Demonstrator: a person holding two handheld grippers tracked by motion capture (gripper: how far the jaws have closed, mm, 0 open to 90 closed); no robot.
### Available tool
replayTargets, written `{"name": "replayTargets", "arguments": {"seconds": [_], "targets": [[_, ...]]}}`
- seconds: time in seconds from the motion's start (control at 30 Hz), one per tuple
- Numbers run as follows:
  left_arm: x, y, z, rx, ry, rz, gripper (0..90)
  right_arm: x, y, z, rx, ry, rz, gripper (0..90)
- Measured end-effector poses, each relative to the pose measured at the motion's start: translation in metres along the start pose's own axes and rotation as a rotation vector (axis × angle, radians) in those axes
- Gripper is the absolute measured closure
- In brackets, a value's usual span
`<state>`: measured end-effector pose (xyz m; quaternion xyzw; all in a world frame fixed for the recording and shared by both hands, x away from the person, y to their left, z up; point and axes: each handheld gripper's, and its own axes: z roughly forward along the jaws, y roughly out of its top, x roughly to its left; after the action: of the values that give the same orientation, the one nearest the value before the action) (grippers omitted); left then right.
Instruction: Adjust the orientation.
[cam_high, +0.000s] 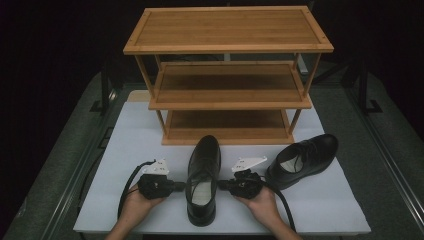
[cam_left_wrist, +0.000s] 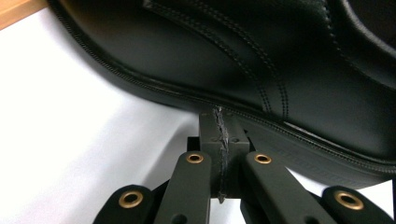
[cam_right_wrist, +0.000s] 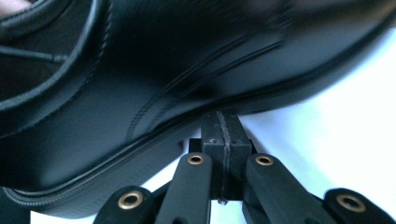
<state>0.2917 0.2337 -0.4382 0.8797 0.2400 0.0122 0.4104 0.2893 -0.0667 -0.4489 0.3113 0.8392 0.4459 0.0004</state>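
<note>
Blk hand-held gripper (cam_left_wrist: 219, 116); brass rivets; blk cable (cam_high: 127, 186)

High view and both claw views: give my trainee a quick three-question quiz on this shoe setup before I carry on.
1. True or false: both claws are shut, with their tips against the sides of the middle shoe.
2. Where does the other shoe lie? A) on the rack's top shelf B) on the white mat, to the right of the right claw C) under the left claw
3. How many shelves does the wooden rack have, and do they carry any shoes?

Key
1. True: in each claw view the jaws are closed and touch the shoe at its sole edge.
2. B
3. Three; none carries a shoe.
</note>
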Motion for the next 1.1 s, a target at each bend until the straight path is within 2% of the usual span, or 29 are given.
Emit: {"name": "replayTargets", "arguments": {"seconds": [0.1, 0.3, 0.33, 0.6, 0.83, 1.0, 1.07, 1.1], "targets": [[-0.002, 0.001, 0.002, 0.002, -0.004, 0.012, 90.0, 0.003, 0.000, 0.005, -0.004, 0.003, -0.006, 89.8], [-0.002, 0.002, 0.002, -0.018, -0.024, 0.004, 90.0, 0.004, -0.001, 0.004, -0.006, 0.015, 0.011, 89.9], [-0.004, 0.003, 0.002, -0.007, -0.014, 0.017, 90.0, 0.004, -0.001, 0.004, -0.005, 0.020, 0.009, 89.9], [-0.009, 0.002, 0.001, -0.001, -0.016, 0.021, 90.0, 0.007, -0.002, 0.001, 0.009, 0.033, 0.004, 90.0], [-0.014, 0.000, 0.000, 0.000, -0.030, 0.026, 90.0, 0.010, -0.003, 0.000, 0.015, 0.039, 0.006, 90.0], [-0.012, -0.001, -0.001, -0.002, -0.041, 0.026, 90.0, 0.011, -0.002, -0.001, 0.024, 0.033, -0.024, 89.8], [-0.012, -0.001, -0.003, 0.016, -0.011, 0.032, 89.7, 0.011, -0.001, -0.002, 0.031, 0.019, -0.033, 89.6], [-0.010, -0.002, -0.005, 0.026, 0.010, 0.031, 86.4, 0.012, 0.000, -0.003, 0.029, 0.003, -0.033, 88.1]]}}
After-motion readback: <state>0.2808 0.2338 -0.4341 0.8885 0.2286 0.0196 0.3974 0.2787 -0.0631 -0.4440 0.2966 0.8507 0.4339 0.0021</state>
